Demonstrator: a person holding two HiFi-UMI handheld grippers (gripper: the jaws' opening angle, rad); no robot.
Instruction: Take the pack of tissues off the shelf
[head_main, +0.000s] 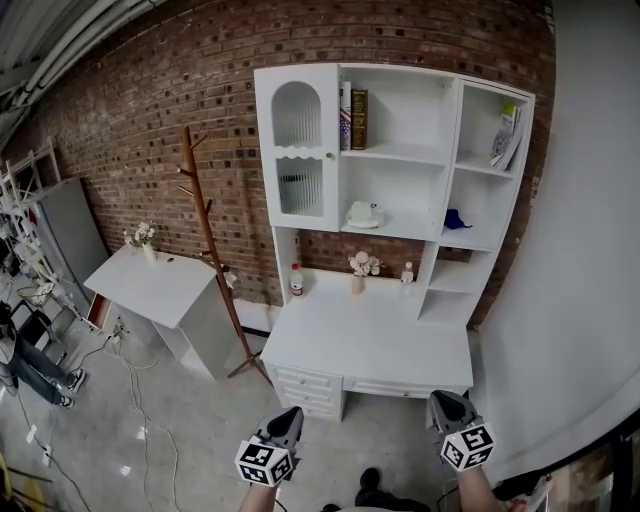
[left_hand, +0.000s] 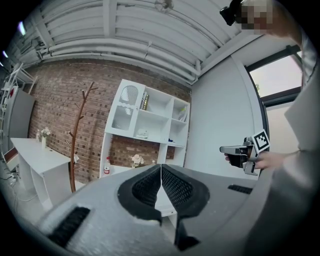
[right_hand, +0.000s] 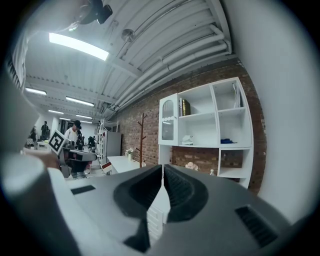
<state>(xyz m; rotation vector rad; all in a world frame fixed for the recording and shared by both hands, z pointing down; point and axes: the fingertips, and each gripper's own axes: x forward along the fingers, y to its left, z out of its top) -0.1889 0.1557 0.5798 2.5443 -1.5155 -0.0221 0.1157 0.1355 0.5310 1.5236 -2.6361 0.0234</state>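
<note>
A white desk with a shelf unit (head_main: 400, 155) stands against the brick wall. On its middle shelf lies a small blue object (head_main: 457, 219), and left of it a white lumpy object (head_main: 362, 215). From this distance I cannot tell which of them is the pack of tissues. Both grippers hang low in the head view, well short of the desk. My left gripper (head_main: 292, 413) (left_hand: 161, 167) is shut with nothing in it. My right gripper (head_main: 441, 397) (right_hand: 163, 167) is shut and empty too.
Books (head_main: 352, 118) and magazines (head_main: 505, 135) stand on the top shelves. A red-labelled bottle (head_main: 296, 280), a flower vase (head_main: 360, 270) and a small bottle (head_main: 407, 272) sit on the desktop (head_main: 370, 335). A wooden coat stand (head_main: 205, 230) and a white side table (head_main: 160, 285) are at the left.
</note>
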